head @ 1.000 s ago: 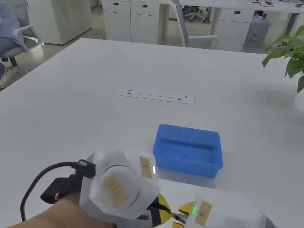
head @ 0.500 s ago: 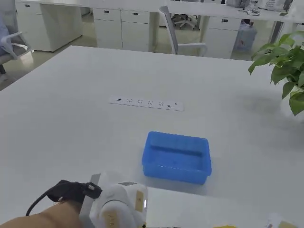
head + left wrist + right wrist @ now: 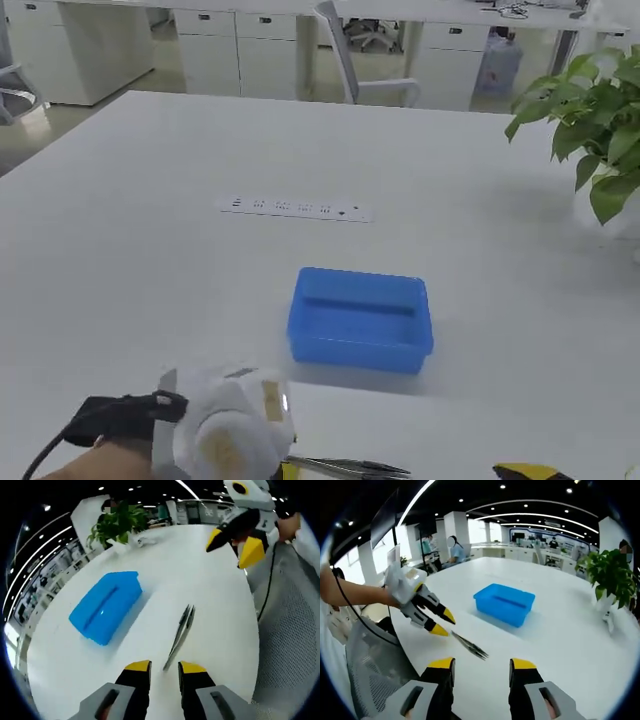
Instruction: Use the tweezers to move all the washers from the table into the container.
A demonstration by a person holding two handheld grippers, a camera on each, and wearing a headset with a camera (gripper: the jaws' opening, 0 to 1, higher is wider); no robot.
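Metal tweezers [image 3: 346, 467] lie on the white bench [image 3: 150, 260] near its front edge, in front of the blue container [image 3: 360, 345] and apart from it. In the head view we see their long axis running left to right. The joined end is by the left hand-held gripper [image 3: 165, 669], and the two prongs point right, toward the right hand-held gripper [image 3: 482, 664].

The left hand-held gripper sits low over the bench with its jaws a little apart. In its own view the joined end of the tweezers sits in the gap between the yellow tips, and we cannot tell whether either tip touches it. The right hand-held gripper has its jaws spread wide and holds nothing. It is aimed at the prongs, with the container beyond them.

The left gripper view shows the forked end clearly. The head view adds a power strip [image 3: 295, 208] beyond the container and a potted plant [image 3: 590, 110] at the far right.
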